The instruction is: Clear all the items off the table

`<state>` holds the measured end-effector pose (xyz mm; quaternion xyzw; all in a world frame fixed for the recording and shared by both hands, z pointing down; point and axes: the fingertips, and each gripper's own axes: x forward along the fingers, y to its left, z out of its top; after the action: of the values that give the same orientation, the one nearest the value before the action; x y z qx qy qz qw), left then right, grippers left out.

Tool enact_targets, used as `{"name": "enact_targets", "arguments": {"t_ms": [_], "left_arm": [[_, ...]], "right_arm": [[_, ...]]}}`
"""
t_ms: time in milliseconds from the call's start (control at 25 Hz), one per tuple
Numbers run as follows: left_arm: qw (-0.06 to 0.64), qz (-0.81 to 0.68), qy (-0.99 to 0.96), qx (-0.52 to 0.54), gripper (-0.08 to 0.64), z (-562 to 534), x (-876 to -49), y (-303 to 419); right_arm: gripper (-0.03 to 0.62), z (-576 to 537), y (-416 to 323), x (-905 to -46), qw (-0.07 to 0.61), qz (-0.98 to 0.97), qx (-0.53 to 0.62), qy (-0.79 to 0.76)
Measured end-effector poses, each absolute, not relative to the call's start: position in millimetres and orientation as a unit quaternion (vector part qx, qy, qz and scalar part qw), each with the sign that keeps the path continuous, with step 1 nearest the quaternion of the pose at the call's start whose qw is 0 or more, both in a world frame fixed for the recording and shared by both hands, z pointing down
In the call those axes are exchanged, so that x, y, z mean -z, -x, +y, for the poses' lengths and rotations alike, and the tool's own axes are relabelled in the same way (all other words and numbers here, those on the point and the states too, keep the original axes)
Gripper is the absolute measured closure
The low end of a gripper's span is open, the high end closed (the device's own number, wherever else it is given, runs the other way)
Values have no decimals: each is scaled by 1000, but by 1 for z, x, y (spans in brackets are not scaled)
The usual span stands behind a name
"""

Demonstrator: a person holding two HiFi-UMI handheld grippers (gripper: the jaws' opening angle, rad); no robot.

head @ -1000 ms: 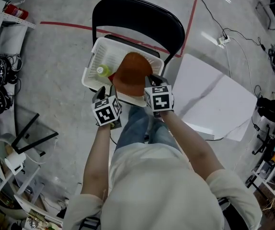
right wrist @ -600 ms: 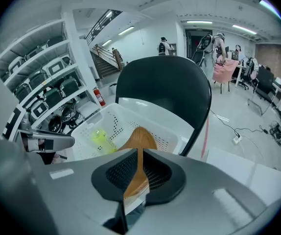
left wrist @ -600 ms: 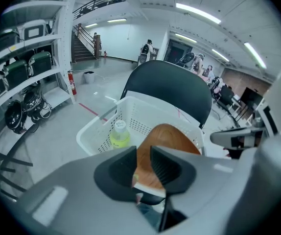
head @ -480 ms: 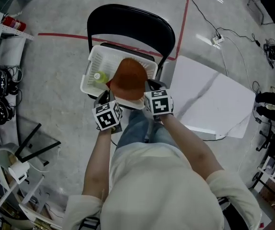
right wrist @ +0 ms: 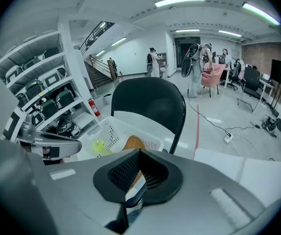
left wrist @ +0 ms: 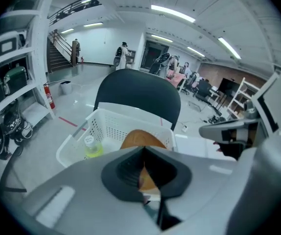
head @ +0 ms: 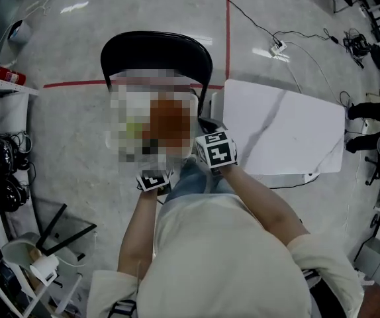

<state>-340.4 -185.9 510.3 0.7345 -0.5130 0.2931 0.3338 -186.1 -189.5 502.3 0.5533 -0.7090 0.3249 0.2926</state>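
The grey floor (head: 71, 124) carries a red tape line (head: 71, 83) that runs behind a black chair (head: 157, 48). A person (head: 223, 264) in a pale shirt and jeans faces the chair. To the chair's right, just beside it, stands the white table (head: 289, 131), its top marked by a thin grey vein.

On the chair seat sits a white perforated basket (left wrist: 106, 126). In it lies a domed orange-brown thing (left wrist: 143, 137); what it is cannot be told. At the dome's left, against the basket wall, is a small bottle (left wrist: 92, 148) of yellow-green liquid with a white cap.

Both tongs hover over the person's lap, by the basket's near edge and pointing towards it. The left gripper (left wrist: 143, 151) has just been closing; its jaws now meet with nothing between them. The right gripper (right wrist: 139, 153) has likewise just closed, pad against pad, and holds nothing.
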Motion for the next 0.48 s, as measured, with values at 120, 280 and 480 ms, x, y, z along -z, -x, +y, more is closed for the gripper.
{"name": "enact_targets", "arguments": {"t_ms": [120, 280, 480], "left_arm": [[323, -487, -755, -298, 549, -182, -501, 319], [309, -455, -778, -303, 551, -174, -489, 292], [288, -399, -812, -314, 551, -165, -478, 251]], "right_arm": [[594, -180, 173, -491, 280, -704, -324, -567], [594, -161, 157, -480, 262, -694, -326, -585], [594, -141, 129, -472, 237, -676, -333, -614]]}}
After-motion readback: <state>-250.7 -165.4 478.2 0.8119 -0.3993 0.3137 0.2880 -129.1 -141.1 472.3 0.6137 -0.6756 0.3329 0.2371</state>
